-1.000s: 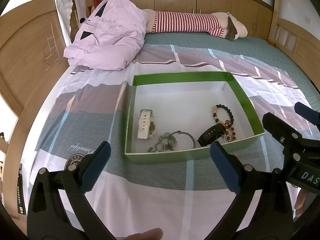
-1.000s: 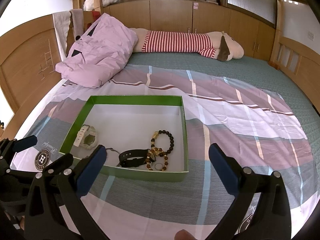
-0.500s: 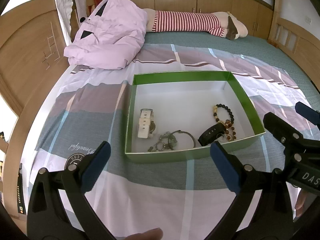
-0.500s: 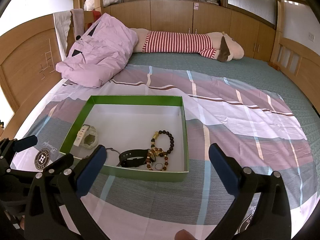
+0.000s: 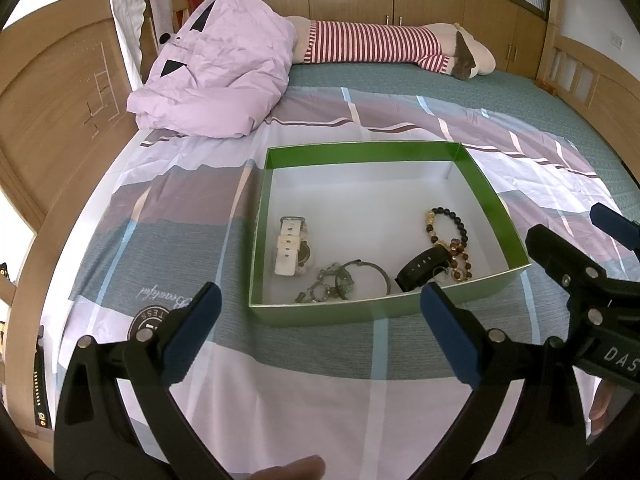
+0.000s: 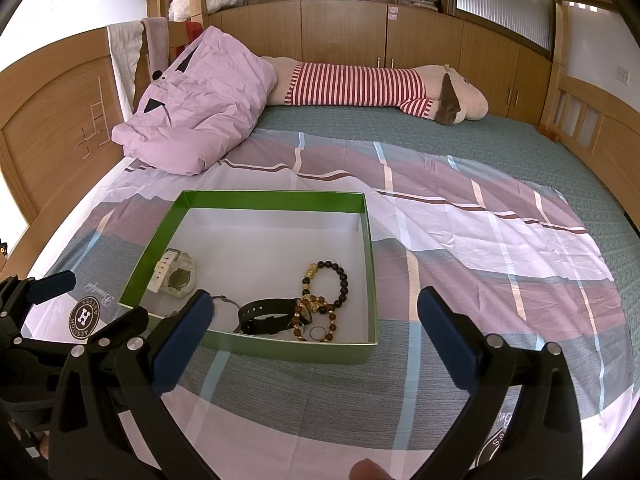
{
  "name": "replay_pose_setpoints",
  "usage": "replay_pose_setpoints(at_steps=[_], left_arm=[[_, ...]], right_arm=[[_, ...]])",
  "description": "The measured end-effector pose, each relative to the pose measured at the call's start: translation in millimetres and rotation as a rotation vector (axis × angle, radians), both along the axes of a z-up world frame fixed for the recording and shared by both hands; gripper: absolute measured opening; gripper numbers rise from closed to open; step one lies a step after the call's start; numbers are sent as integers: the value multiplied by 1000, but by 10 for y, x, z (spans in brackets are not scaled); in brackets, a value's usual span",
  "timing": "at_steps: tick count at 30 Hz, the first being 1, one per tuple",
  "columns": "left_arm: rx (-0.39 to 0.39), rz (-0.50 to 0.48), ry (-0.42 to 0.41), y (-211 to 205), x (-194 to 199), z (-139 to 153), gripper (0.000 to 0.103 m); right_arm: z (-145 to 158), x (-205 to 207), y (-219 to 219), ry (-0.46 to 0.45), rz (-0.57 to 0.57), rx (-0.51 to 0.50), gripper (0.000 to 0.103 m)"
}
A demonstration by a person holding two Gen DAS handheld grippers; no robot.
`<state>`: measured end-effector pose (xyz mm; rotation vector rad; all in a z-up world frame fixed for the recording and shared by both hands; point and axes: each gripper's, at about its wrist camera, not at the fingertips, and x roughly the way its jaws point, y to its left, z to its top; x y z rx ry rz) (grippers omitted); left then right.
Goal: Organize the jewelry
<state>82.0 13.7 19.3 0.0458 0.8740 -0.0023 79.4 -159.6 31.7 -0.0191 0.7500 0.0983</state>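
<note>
Both the left gripper (image 5: 320,332) and right gripper (image 6: 312,336) hover with fingers spread wide and empty above the bed's near edge, just short of the shallow green cardboard box (image 5: 492,196) holding the white-strapped watch (image 5: 290,246), black band (image 6: 266,314) and beaded bracelets (image 6: 324,296).

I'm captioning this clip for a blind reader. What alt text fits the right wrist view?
A green box on a bed holds a white watch, a black watch and beaded bracelets. The open right gripper hovers before it, holding nothing; the left gripper is at lower left.
</note>
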Motion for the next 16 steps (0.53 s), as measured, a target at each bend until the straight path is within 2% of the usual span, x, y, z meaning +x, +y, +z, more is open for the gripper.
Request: replay_pose_setpoints(at_steps=[16], left_arm=[[4,2,12,-15,-1,-48,101]], right_arm=[[2,-3,-7,0,2,1,102]])
